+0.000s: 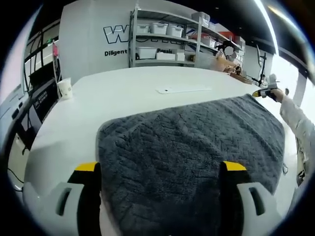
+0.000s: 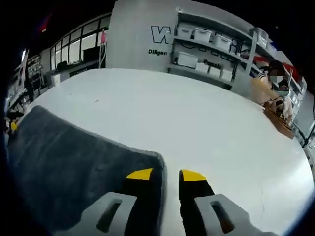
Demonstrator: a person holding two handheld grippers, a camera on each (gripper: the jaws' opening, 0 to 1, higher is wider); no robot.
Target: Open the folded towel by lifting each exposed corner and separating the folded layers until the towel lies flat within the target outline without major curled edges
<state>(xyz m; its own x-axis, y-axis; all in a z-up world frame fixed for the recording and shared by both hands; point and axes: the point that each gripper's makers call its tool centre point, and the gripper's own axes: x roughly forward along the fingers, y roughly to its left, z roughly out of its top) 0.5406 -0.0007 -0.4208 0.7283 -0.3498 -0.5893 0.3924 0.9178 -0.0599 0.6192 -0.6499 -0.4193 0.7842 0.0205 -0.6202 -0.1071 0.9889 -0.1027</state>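
Observation:
A dark grey quilted towel (image 1: 192, 147) lies spread on the white table (image 1: 123, 93), with its near edge running under my left gripper (image 1: 160, 167). That gripper's jaws stand wide apart over the towel and hold nothing. In the right gripper view the towel (image 2: 69, 162) fills the lower left, and its corner (image 2: 158, 158) lies by the left jaw. My right gripper (image 2: 166, 175) has its jaws a narrow gap apart, with bare table between them. It also appears in the left gripper view as the right gripper (image 1: 268, 92), at the towel's far right corner, held by a white-sleeved arm (image 1: 298, 120).
A paper cup (image 1: 64, 88) stands near the table's left edge. A flat white strip (image 1: 183, 90) lies beyond the towel. Shelves with white bins (image 1: 162, 34) stand against the back wall. A person (image 2: 275, 93) sits at a wooden desk past the table.

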